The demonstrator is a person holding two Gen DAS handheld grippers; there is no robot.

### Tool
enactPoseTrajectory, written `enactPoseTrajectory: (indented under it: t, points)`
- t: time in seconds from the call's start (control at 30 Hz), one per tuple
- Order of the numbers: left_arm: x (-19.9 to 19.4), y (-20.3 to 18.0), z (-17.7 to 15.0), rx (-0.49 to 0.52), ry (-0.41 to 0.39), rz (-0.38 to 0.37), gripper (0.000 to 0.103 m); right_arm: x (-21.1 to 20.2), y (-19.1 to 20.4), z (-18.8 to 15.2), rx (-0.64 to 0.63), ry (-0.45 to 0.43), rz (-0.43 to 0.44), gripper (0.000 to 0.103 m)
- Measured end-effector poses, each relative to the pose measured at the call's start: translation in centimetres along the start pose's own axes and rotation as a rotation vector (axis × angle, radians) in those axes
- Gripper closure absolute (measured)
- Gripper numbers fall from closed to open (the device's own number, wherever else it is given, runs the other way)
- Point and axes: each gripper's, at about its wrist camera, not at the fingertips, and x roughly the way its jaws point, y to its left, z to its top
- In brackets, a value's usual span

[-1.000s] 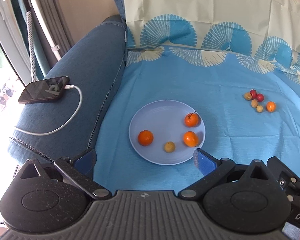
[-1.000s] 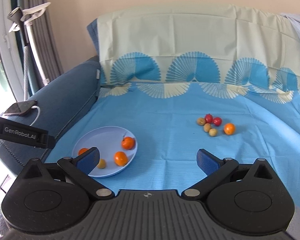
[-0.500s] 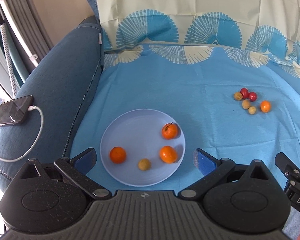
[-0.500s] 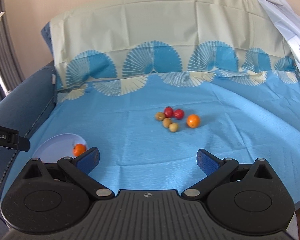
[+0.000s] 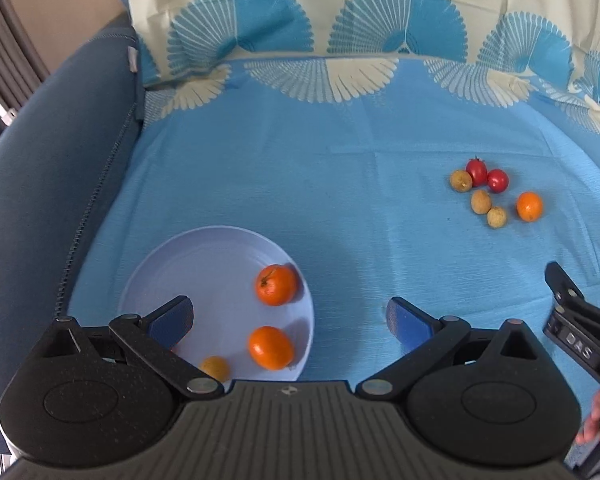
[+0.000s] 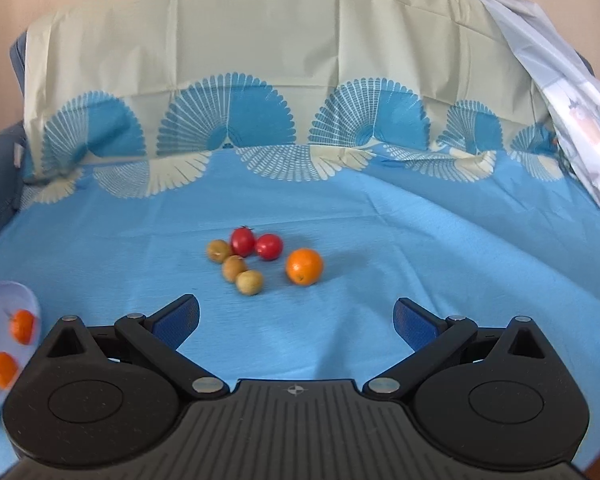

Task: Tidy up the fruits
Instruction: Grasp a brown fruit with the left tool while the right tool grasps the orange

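A pale blue plate [image 5: 204, 256] lies on the blue cloth and holds two oranges [image 5: 276, 285] plus a small yellow-brown fruit [image 5: 215, 367]. My left gripper [image 5: 290, 320] hangs open above the plate's right part, empty. To the right lies a loose cluster: two red cherry tomatoes [image 6: 256, 242], three brownish round fruits [image 6: 234, 267] and one orange [image 6: 304, 266]. My right gripper [image 6: 296, 318] is open and empty, just short of that cluster. The plate [image 6: 16, 296] shows at the right wrist view's left edge. The right gripper's body [image 5: 580, 340] appears at the left wrist view's right edge.
The blue patterned cloth [image 6: 380, 216] covers a sofa seat and backrest. The dark blue sofa arm [image 5: 40, 160] rises left of the plate. A pale printed fabric [image 6: 572, 92] hangs at the back right. A person's fingers [image 5: 598, 424] hold the right gripper's handle.
Both views have swung right and closer to the cloth. The plate slid to the lower left of both views and the phone left sight. The fruit cluster now sits centred before the right gripper.
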Motion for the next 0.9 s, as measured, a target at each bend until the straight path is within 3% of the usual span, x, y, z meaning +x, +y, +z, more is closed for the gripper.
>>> enactPoseTrajectory:
  t: [0.2,0.4,0.43,0.47,0.5,0.53,0.67,0.77,0.9]
  points:
    - [3.3,-1.5,1.8,0.031,0.038,0.038,0.0,7.6,-0.9,0.4,-0.032,0.027,-0.016,0.001]
    - [6.4,-4.6,4.5,0.031,0.082,-0.002,0.0,13.9,-2.4,1.3,0.035,0.083,-0.02,0.001]
    - [6.7,-5.5,5.0,0.04,0.078,-0.014,0.0,14.5,-2.5,1.3,0.037,0.087,-0.006,0.006]
    - [7.1,-6.5,5.6,0.051,0.075,-0.026,0.0,15.0,-2.6,1.3,0.04,0.092,0.006,0.028]
    - [7.5,-7.5,6.2,0.06,0.072,-0.038,0.0,15.4,-2.7,1.4,0.041,0.095,0.007,0.038]
    - [7.9,-8.6,6.9,0.067,0.07,-0.054,0.0,15.2,-2.9,1.6,0.038,0.082,-0.003,0.064]
    - [9.8,-13.3,9.0,0.111,0.061,-0.119,0.0,15.3,-5.6,1.7,0.098,0.095,-0.105,0.064]
    - [11.6,-16.5,10.2,0.151,0.067,-0.122,0.0,15.5,-8.1,1.5,0.168,0.086,-0.117,0.064]
    - [14.6,-18.8,10.8,0.177,0.114,-0.104,0.0,15.6,-7.9,1.2,0.147,0.079,-0.132,0.064]
